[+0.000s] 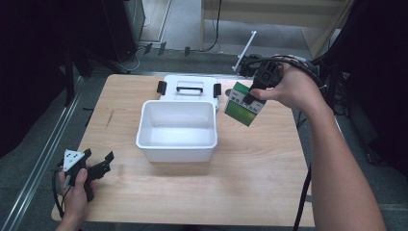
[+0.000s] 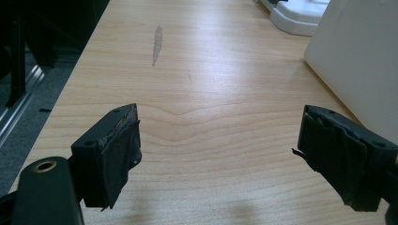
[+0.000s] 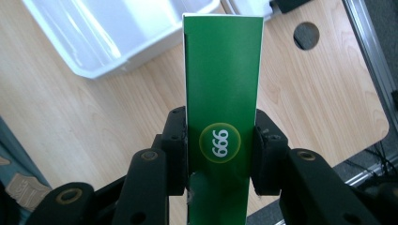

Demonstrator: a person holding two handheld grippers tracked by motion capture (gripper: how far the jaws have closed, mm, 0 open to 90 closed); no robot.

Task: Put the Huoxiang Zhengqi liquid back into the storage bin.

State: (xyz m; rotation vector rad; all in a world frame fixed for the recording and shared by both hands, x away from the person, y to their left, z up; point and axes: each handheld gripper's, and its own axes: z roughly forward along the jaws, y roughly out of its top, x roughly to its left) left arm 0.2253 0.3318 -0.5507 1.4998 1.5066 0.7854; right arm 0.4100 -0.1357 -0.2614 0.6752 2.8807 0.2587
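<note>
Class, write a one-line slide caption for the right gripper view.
Right gripper clamps a green box above the wooden table, near an open white bin.

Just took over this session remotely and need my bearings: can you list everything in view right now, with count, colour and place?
Table: one, light wood, carrying everything below.
Bin: one, white, open and empty, mid-table.
Lid: one, white with a black handle and black side clips, lying flat just behind the bin.
Box: one, green with a white label, held tilted above the table right of the bin; a round mark reading 999 shows in the right gripper view.
Round hole: one, in the table near a corner.
Left gripper: black, jaws wide apart, low over the table's near left corner, nothing between them.
Right gripper: black, clamped on the box's narrow sides.
Hands: two, one on each gripper.
</note>
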